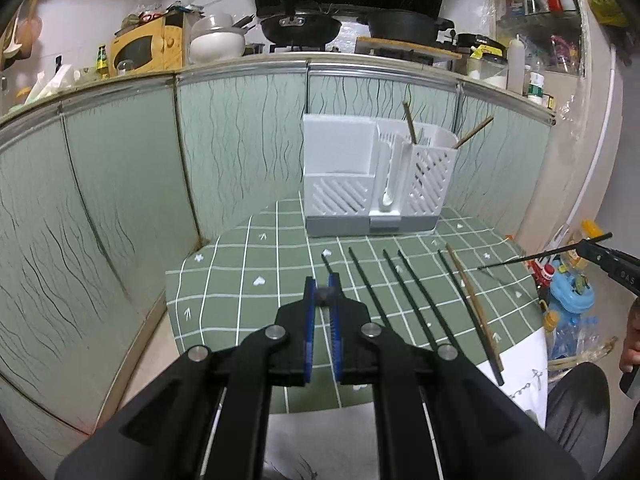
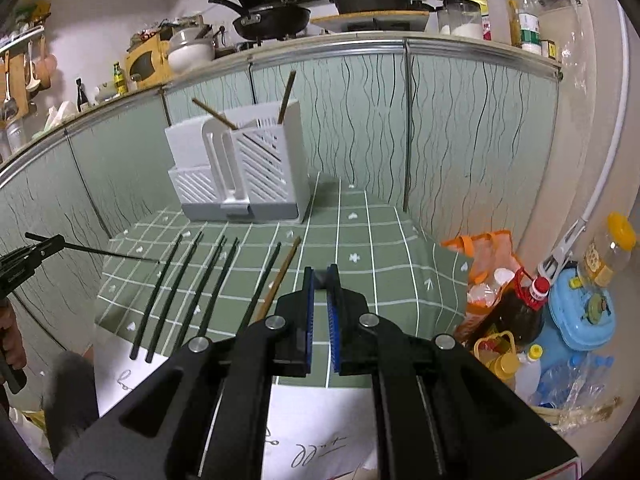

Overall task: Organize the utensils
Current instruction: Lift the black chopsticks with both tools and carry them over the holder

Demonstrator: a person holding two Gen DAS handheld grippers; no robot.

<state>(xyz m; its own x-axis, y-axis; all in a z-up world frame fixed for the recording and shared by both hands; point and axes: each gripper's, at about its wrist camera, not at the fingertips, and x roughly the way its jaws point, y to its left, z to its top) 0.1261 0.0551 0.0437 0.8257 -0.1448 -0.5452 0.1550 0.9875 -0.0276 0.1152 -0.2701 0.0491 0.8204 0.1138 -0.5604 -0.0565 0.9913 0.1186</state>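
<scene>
Chopsticks [image 1: 412, 300] lie on your green checked tablecloth [image 1: 248, 272]; each gripper [image 1: 322, 280] [image 2: 320, 274] pinches one dark chopstick [image 2: 112, 255].

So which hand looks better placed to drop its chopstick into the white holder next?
Probably the left. The left tongs and right tongs each grip a dark chopstick, but the white holder stands nearly straight ahead of the left, and well off to the side for the right.

The wooden chopsticks [image 1: 409, 122] vanish inside the white holder [image 1: 376, 178], their lower ends hidden.
</scene>
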